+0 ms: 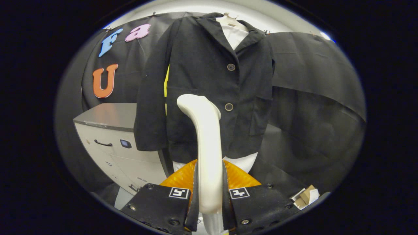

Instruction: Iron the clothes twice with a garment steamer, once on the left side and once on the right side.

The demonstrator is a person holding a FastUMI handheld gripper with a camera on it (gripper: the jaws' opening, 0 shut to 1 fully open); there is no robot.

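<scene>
Black jacket (209, 75) hangs on a hanger (231, 19) against the booth wall, a white shirt (235, 35) showing at the collar and white cloth below the hem; two buttons down the front, both fastened as far as can be told. Grey cabinet (107, 130) stands beside the jacket's sleeve, drawer shut, contents not visible. Orange ribbed body (238, 178) sits just behind the fingers, below the hem; what it is cannot be told. Small cardboard scrap (305, 196) lies beside one finger.

Garment steamer (205, 153): white handle runs upright between the fingers, head curved toward the jacket front, level with the lower button. Contact with the cloth cannot be confirmed. Gripper (209, 199) is clamped on the steamer, both fingers pressing the handle.

Judgement: a pass on the front panel is in hand or about to begin; which side cannot be settled. Next move calls for a steady vertical stroke, head kept on the cloth, clear of the buttons
</scene>
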